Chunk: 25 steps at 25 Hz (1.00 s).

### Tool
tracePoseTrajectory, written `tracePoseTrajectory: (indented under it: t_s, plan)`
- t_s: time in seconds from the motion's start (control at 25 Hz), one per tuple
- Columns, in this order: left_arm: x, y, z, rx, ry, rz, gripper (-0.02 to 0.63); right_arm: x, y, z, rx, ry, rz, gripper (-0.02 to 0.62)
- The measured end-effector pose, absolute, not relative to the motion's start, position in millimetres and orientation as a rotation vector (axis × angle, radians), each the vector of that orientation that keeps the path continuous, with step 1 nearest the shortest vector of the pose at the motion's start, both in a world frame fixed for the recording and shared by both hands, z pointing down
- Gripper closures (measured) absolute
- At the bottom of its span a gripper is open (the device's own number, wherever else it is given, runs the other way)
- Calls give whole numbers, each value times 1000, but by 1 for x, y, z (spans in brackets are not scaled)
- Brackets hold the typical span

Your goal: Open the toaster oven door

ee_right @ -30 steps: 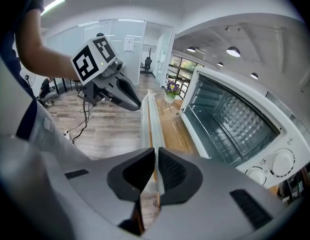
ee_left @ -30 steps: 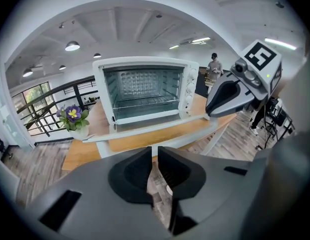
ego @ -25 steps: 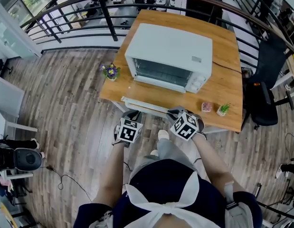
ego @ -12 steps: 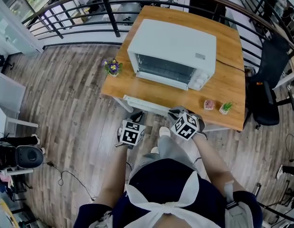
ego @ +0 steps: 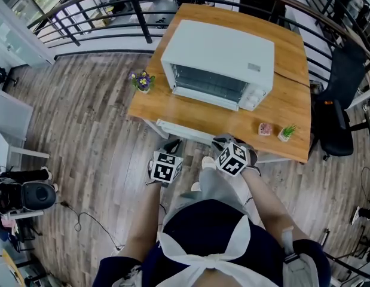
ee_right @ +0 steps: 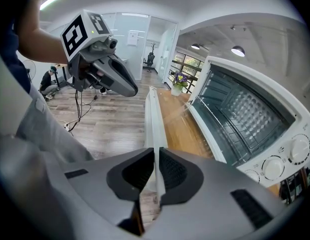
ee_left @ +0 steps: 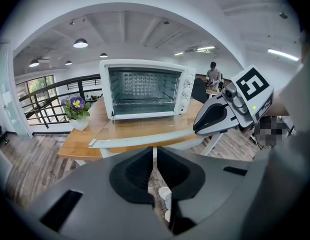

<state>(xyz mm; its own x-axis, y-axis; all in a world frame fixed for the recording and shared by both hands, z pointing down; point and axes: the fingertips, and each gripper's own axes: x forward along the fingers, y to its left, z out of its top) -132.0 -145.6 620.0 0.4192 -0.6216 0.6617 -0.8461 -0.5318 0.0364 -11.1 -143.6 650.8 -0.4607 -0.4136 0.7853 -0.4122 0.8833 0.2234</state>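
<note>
The toaster oven (ego: 220,55) stands on the wooden tabletop (ego: 280,109). Its door (ego: 185,131) is folded down flat, and the door's front edge overhangs the tabletop's near side. The right gripper (ee_right: 155,159) tilts down at the door's right end, its fingers (ee_right: 171,171) pinched on the thin white front edge. The left gripper (ee_left: 153,159) hangs near the door's left end, apart from it and over the floor (ego: 101,130). Its fingers (ee_left: 138,171) are pressed together on nothing. Both forearms reach forward from the person's waist.

White toaster oven (ego: 220,55), honey-brown table (ego: 286,109), purple flowers (ego: 141,79)
</note>
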Motion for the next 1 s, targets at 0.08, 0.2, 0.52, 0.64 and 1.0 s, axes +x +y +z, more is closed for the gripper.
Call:
tracePoseTrajectory:
  t_s: [0.08, 0.2, 0.52, 0.64, 1.0]
  plan:
    - [-133, -144, 620, 2310, -1259, 841, 567, -12, -142, 654, 591, -2093, -2, 557]
    - [-135, -142, 621, 2303, -1262, 833, 566, -13, -141, 659, 588, -2079, -6, 557]
    - [-140, -137, 620, 2300, -1275, 834, 566, -14, -138, 671, 575, -2067, -12, 557]
    - [-142, -136, 618, 2297, -1285, 819, 567, -14, -138, 676, 570, -2065, -16, 557]
    - [-140, -132, 619, 2289, -1297, 812, 567, -15, -135, 695, 559, -2037, -26, 552]
